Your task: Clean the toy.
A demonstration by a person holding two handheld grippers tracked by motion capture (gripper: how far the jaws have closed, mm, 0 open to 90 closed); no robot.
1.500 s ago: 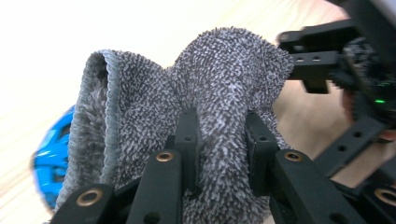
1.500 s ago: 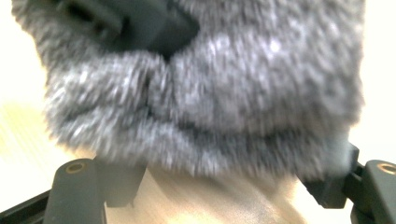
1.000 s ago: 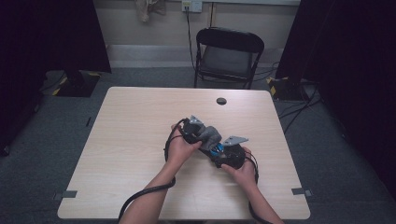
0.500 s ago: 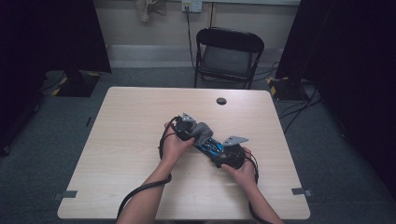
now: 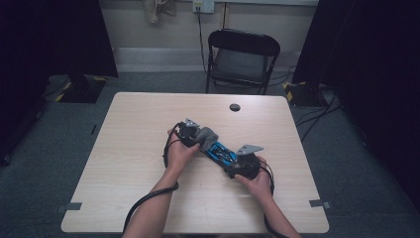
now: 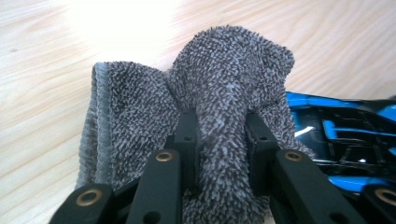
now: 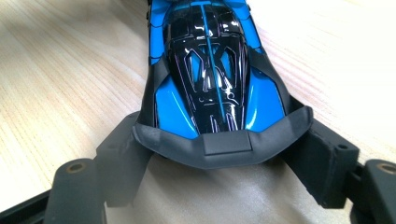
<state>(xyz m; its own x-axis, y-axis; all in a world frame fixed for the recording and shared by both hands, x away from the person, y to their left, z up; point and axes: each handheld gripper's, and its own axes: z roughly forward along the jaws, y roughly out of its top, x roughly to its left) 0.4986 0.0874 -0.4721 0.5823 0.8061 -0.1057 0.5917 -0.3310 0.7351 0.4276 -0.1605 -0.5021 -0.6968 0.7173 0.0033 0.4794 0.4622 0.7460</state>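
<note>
A blue and black toy car [image 5: 221,152] lies on the wooden table [image 5: 129,124] between my two grippers. My right gripper [image 5: 236,165] is shut on the car's rear end; in the right gripper view its jaws clasp both sides of the car [image 7: 210,70] at the black spoiler, around the gripper's midpoint [image 7: 224,144]. My left gripper [image 5: 194,134] is shut on a bunched grey terry cloth [image 5: 208,135]. In the left gripper view the cloth [image 6: 229,74] bulges up between the jaws [image 6: 219,123] and rests against the car's [image 6: 341,135] other end.
A small black round object [image 5: 235,107] lies near the table's far edge. A black folding chair [image 5: 241,54] stands behind the table. Cables trail from both grippers toward the near edge. Bare tabletop stretches to the left and right of the hands.
My left gripper has slid leftward with the cloth, away from the right gripper along the car. The right gripper and the car have stayed put.
</note>
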